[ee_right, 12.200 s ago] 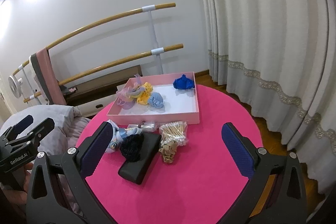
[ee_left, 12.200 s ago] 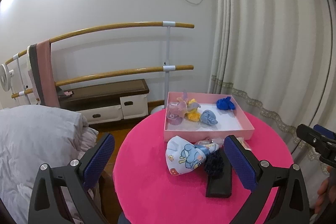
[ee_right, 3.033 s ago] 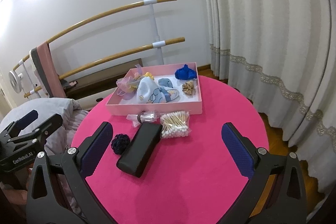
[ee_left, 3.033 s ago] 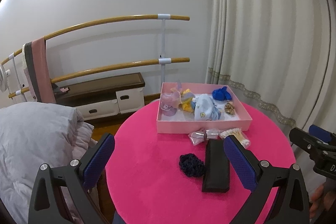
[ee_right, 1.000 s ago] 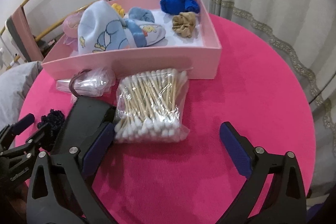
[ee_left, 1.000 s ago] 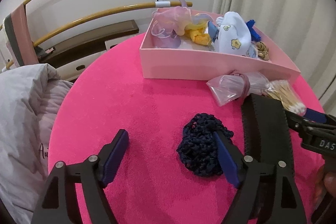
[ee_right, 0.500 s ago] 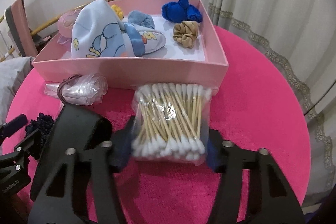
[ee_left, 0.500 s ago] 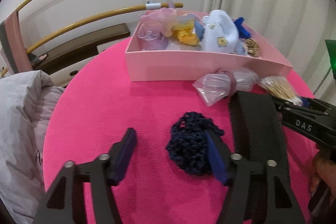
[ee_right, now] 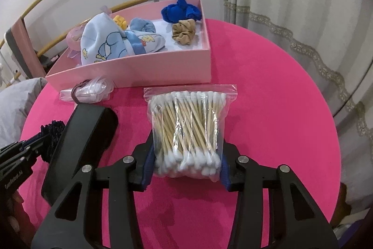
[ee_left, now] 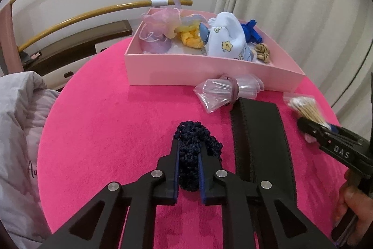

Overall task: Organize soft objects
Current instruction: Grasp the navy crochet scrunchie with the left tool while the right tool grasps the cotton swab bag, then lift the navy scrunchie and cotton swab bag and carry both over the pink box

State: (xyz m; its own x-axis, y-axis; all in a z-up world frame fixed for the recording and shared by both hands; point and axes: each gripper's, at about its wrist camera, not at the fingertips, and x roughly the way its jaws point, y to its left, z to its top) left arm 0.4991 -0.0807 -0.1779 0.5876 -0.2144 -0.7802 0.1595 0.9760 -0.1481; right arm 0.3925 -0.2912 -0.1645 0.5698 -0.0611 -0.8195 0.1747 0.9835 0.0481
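Bedding [ee_left: 16, 123] cut off at far left. Left gripper [ee_left: 188, 155] clenched on dark navy scrunchie [ee_left: 198, 139], just squeezed shut, scrunchie's near part hidden between fingers [ee_left: 174, 167], lying on pink tabletop [ee_left: 105, 132]. Black case [ee_left: 258, 132] beside it, near end hidden behind gripper frame. Pink box [ee_left: 209, 71] behind, holding soft items, partly masked by its front wall. Right gripper [ee_right: 186, 162] grasping bag of cotton swabs [ee_right: 186, 130], fingers just drawn in; bag's bottom hard to make out.
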